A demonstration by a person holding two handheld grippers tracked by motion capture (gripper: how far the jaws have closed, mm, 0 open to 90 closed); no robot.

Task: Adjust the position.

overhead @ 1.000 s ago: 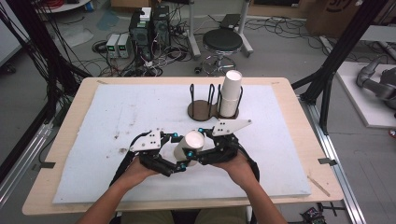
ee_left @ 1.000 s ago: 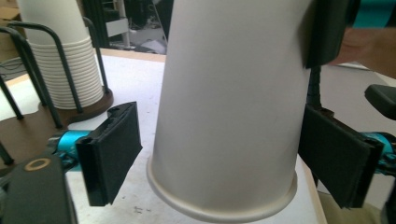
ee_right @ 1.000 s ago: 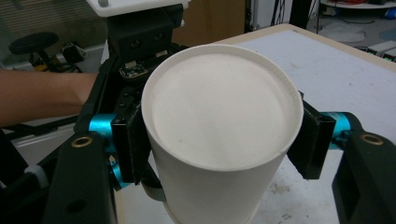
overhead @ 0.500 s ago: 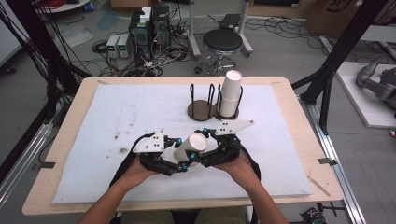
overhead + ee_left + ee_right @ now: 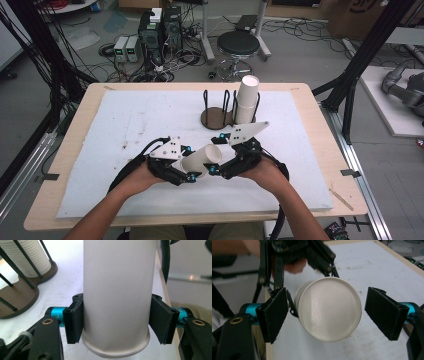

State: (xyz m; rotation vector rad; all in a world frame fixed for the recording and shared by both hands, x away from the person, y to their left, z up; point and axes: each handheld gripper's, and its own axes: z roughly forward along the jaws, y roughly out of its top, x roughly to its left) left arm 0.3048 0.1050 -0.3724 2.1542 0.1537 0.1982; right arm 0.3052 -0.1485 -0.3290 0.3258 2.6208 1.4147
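Left gripper [image 5: 117,322] jaws clamping white cup [image 5: 117,295], top cropped, right gripper [image 5: 335,312] jaws spread beside it.

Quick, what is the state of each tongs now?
Left tongs: shut on the cup.
Right tongs: open, jaws apart beside the cup's end, not touching.

In the left gripper view, the white paper cup [image 5: 117,295] runs off the top edge, its far end unseen. The wooden cup rack [image 5: 18,293] is cropped at left. In the right gripper view, the left gripper [image 5: 294,252] behind the cup is blurred.
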